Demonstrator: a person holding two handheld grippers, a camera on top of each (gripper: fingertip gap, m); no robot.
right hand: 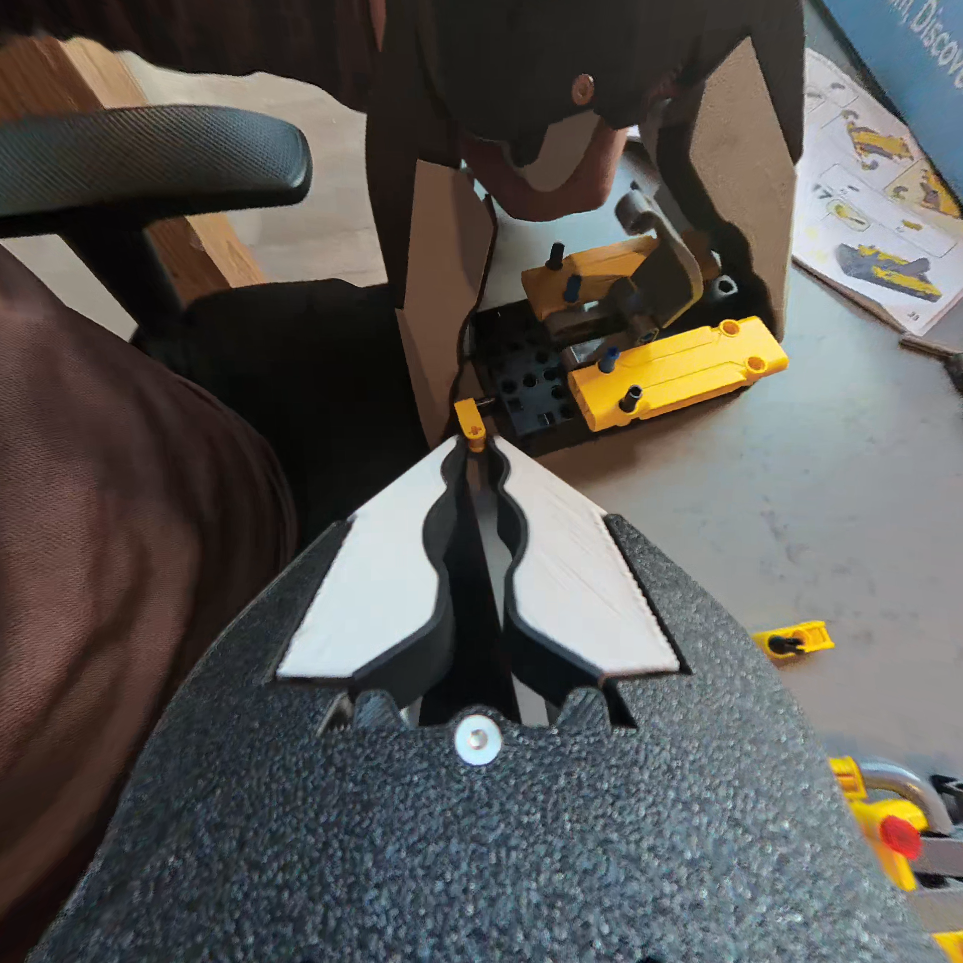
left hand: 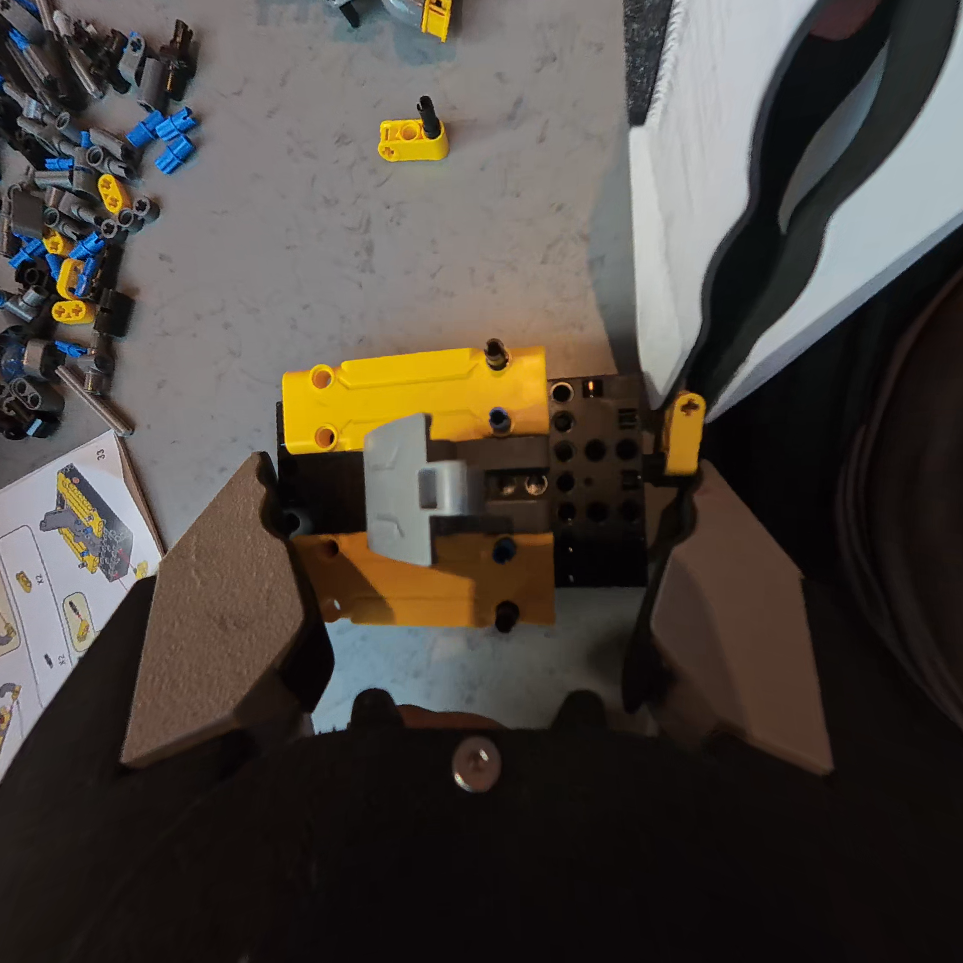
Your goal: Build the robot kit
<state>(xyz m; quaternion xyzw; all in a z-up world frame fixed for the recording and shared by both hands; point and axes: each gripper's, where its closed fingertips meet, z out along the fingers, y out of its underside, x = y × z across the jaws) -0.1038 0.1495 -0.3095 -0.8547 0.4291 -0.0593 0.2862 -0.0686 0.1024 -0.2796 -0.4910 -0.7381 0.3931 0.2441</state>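
Note:
My left gripper (left hand: 477, 479) has brown fingers and is shut on a brick assembly (left hand: 417, 391) resting on the grey table (left hand: 365, 234). The assembly has two yellow panels, a black perforated block and a grey lever piece. My right gripper (right hand: 474, 443) has white fingers and is shut on a small yellow connector (right hand: 471, 422). It holds the connector against the end of the black block, beside the left gripper's finger. The connector (left hand: 683, 440) and the right gripper (left hand: 677, 401) also show in the left wrist view. The left gripper (right hand: 607, 365) and the assembly (right hand: 677, 370) show in the right wrist view.
A pile of loose black, grey, blue and yellow pieces (left hand: 68, 208) lies at the left. An instruction booklet (left hand: 57, 563) lies near it. A yellow piece with a black pin (left hand: 411, 138) lies apart. A chair armrest (right hand: 146, 156) and another partial build (right hand: 896, 834) are nearby.

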